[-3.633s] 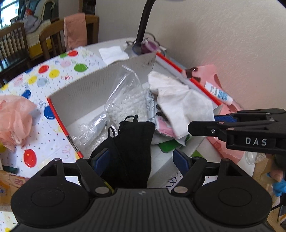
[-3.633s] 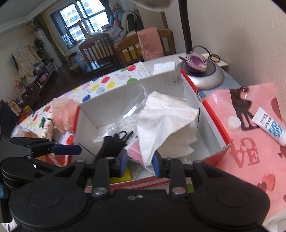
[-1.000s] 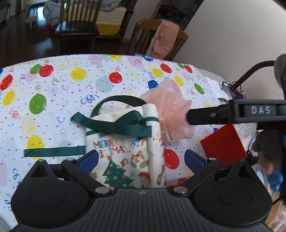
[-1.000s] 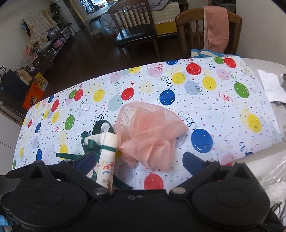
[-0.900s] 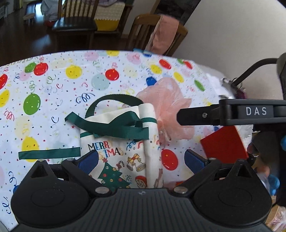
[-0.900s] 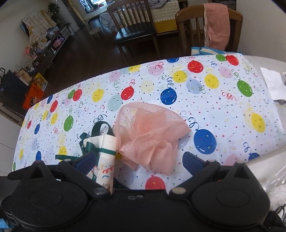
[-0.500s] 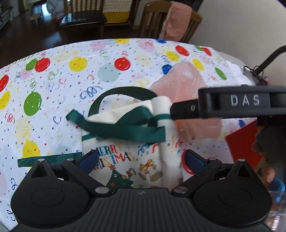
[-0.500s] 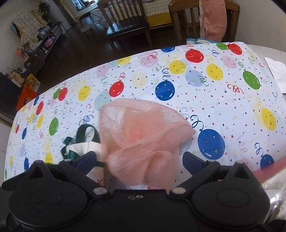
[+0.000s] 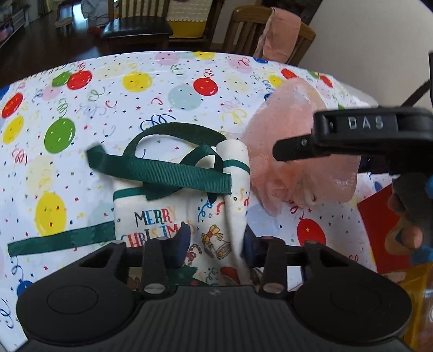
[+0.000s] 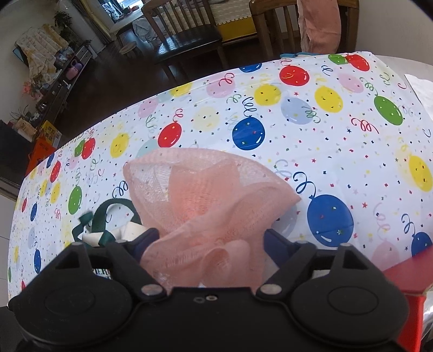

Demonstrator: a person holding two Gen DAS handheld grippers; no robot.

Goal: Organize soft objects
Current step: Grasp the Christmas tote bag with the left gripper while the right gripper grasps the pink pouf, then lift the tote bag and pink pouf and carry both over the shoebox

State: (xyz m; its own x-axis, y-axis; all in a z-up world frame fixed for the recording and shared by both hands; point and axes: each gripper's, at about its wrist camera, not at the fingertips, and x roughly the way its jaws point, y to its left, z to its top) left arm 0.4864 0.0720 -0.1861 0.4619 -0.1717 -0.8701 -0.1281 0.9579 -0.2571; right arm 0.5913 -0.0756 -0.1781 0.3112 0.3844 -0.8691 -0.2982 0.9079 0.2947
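Fingers (image 10: 278,245) half-hidden behind pink mesh pouf (image 10: 205,200), closing.

a table (image 10: 351,130) under a white cloth printed with coloured balloons (image 10: 247,134) fills the ground ahead of each claw. beyond its far edge stand wooden chairs (image 10: 178,32), one (image 9: 284,35) with a pink cloth (image 10: 319,24) hung over its back. the floor (image 10: 108,81) is dark wood. far off to the left, a low shelf (image 10: 54,81) holds clutter and plants against a pale wall.
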